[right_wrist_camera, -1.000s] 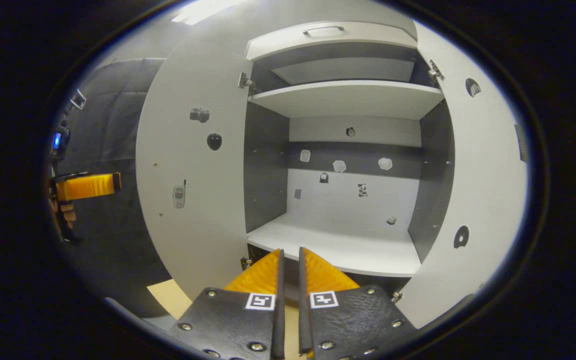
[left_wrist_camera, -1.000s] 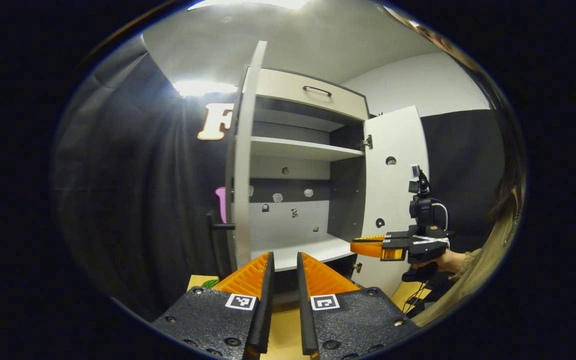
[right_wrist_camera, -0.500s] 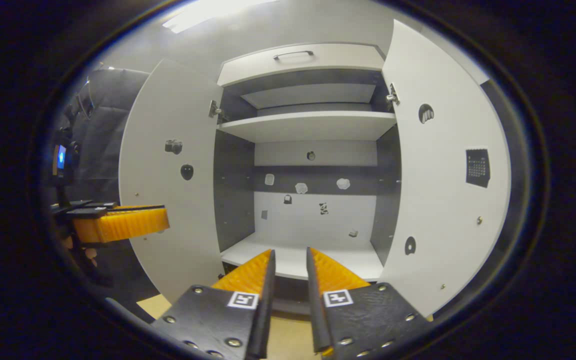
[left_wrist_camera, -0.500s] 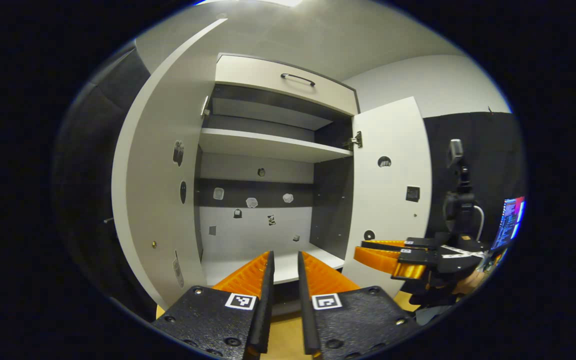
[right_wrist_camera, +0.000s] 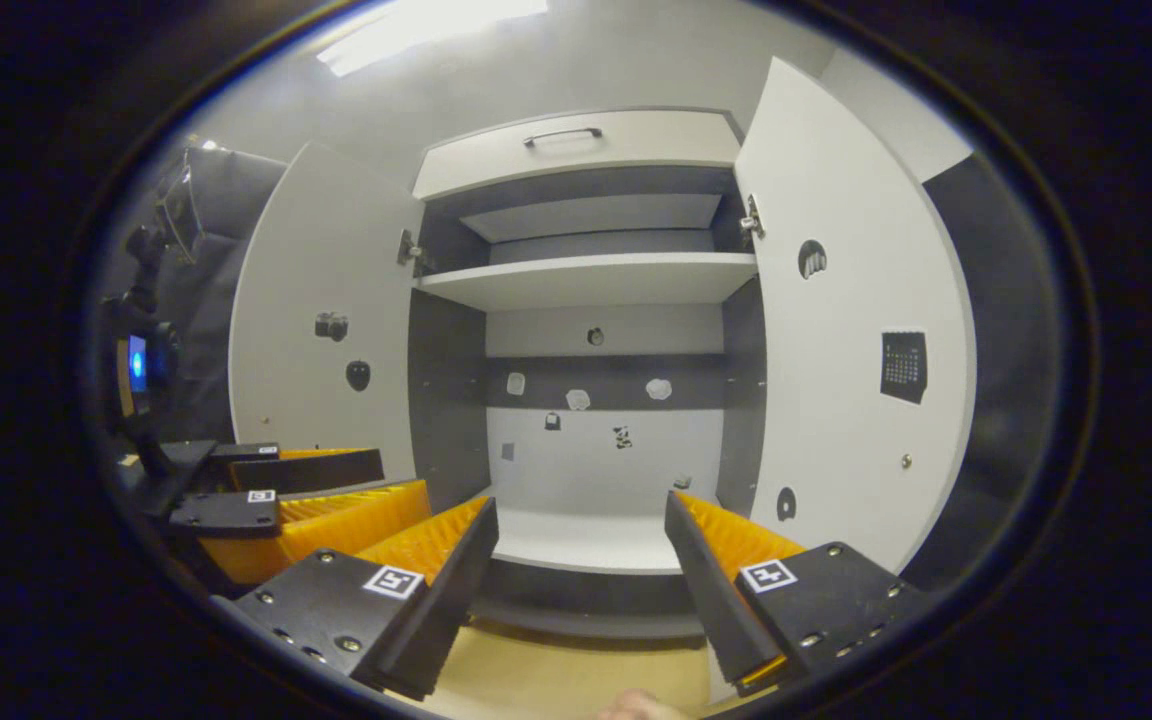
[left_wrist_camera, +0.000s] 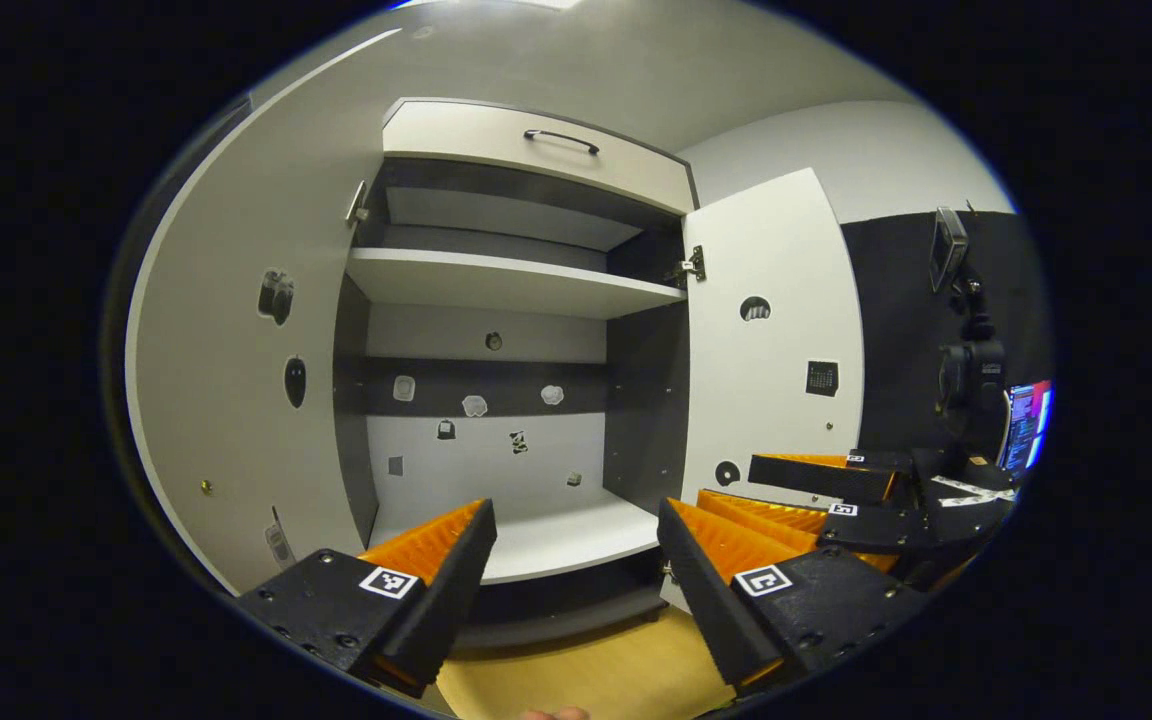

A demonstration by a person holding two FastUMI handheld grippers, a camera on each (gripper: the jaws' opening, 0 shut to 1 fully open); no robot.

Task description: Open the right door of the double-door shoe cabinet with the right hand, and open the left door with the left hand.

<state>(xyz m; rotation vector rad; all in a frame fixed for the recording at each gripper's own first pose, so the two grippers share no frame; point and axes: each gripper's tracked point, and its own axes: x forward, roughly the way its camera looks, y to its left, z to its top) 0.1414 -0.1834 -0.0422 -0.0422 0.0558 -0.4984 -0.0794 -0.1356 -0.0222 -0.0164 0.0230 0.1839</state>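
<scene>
Both doors stand swung wide: left door [right_wrist_camera: 326, 330], bare cabinet [right_wrist_camera: 596, 280] shelves, right door [right_wrist_camera: 846, 340]. Left gripper [left_wrist_camera: 576, 555] and right gripper [right_wrist_camera: 581, 555] hang before it, fingers spread, holding nothing, probably because the opening is done.

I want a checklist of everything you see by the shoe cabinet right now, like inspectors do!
Surface: tan floor in front of the cabinet, bare.
Job's things: left door and right door both swung wide open; shelf and bottom board hold nothing; drawer on top is closed.
Clutter: small stickers on the back panel and the doors' inner faces.
Grippers: left gripper open, holding nothing; right gripper open, holding nothing.
Cables: nothing seen.
Surroundings: black cloth wall, white wall, ceiling light, lit screen.
</scene>
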